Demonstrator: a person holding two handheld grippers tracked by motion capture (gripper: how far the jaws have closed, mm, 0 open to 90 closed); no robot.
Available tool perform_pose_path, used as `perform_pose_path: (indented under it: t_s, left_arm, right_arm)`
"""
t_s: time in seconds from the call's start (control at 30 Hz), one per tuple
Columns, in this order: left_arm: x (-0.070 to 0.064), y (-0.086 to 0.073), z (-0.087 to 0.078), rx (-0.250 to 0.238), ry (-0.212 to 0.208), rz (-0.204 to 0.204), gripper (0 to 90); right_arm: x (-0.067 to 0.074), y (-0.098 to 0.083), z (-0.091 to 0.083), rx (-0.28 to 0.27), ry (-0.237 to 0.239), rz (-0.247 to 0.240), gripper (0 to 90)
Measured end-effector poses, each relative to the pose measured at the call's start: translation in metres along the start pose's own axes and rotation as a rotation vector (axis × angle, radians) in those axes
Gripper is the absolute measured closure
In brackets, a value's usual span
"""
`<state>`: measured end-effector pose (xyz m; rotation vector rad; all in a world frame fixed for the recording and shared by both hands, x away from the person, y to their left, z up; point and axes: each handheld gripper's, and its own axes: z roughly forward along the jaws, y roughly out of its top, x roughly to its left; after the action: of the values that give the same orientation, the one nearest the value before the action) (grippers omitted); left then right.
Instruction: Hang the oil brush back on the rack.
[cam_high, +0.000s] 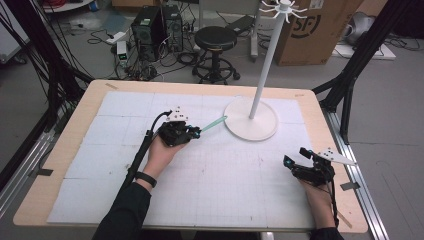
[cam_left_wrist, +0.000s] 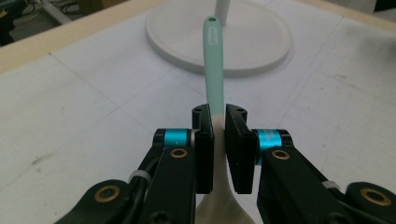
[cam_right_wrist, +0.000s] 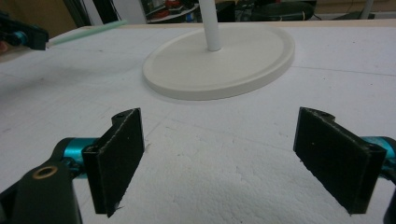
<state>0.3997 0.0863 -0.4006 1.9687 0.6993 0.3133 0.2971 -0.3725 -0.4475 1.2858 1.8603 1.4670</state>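
Two grippers work over the table (cam_high: 90, 150): the left gripper (cam_left_wrist: 219, 116) pinches a spoon (cam_left_wrist: 212, 65), whose mint handle juts ahead of its jaws toward the white stand base (cam_left_wrist: 261, 42). The right gripper (cam_right_wrist: 219, 158) stands spread wide, holding nothing, well apart from the spoon.
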Motion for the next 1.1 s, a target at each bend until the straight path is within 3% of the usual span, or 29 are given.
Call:
perform_pose_path:
  t_s: [0.13, 0.23, 0.3, 1.1]
  left_arm:
    - [-0.002, 0.013, -0.008, -0.05, -0.014, -0.014, 82.3]
    - [-0.004, 0.025, -0.014, -0.063, -0.021, 0.0, 82.3]
    - [-0.007, 0.038, -0.019, -0.097, -0.031, 0.001, 82.3]
    - [-0.025, 0.137, -0.054, -0.255, -0.078, 0.039, 82.3]
  right_arm:
    - [0.0, 0.0, 0.0, 0.002, -0.001, 0.003, 15.7]
    - [0.0, 0.0, 0.0, 0.0, 0.0, 0.0, 15.8]
    - [0.0, 0.0, 0.0, -0.001, 0.0, 0.001, 15.7]
    - [0.0, 0.0, 0.0, -0.003, 0.003, 0.0, 15.7]
